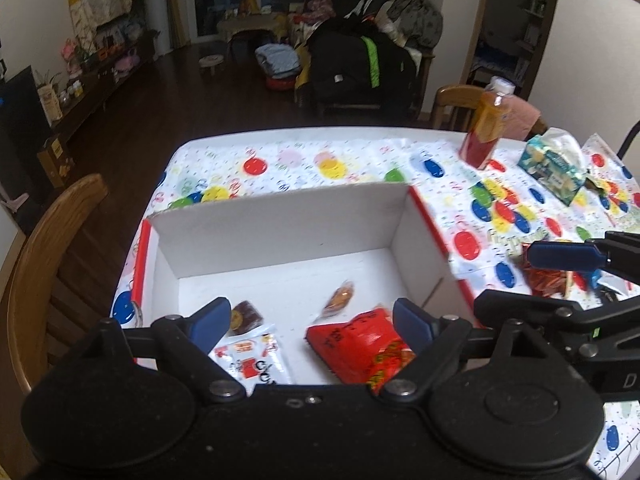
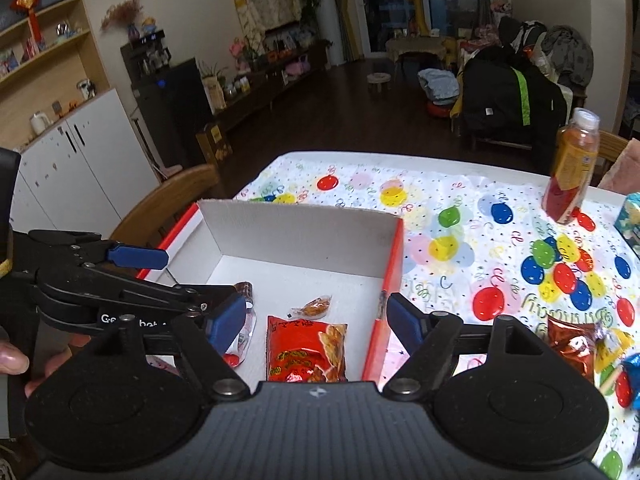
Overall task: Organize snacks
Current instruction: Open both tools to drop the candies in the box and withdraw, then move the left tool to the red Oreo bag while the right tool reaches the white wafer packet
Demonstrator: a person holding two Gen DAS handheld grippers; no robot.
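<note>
Snacks in the box: I count four from my left cam. A red chip bag (image 1: pixel 360 344), a white packet (image 1: pixel 252 360), a small dark brown one (image 1: pixel 246 316) and a little clear-wrapped orange one (image 1: pixel 339 298), all lying flat on the box floor, nothing gripped.
Snacks outside: a few more wrappers on the table right of the box, a shiny reddish-brown bag (image 2: pixel 572 340) and a blue wrapper (image 2: pixel 632 368) next to it. Can't count that pile properly, it's cut off at the frame edge.
Box: white cardboard box (image 1: pixel 280 220) with red outer sides, open top, sitting near the table's left edge.
Left gripper (image 1: pixel 312 320): fingers spread wide, holding nothing, hovering over the near side of the box.
Right gripper (image 2: pixel 316 316): also spread wide and empty, over the box's near right wall.
Surface: table with a white balloon-print tablecloth (image 2: pixel 440 216).
Other table stuff: one orange drink bottle (image 2: pixel 572 164) standing upright at the far right, one teal tissue pack (image 1: pixel 552 164) just beside it.
Chairs: one wooden chair (image 1: pixel 44 248) on the left, another behind the bottle.
Room: dark wood floor, a low shelf unit along the left wall, white cabinets, a heap of dark clothes and bags at the back.
</note>
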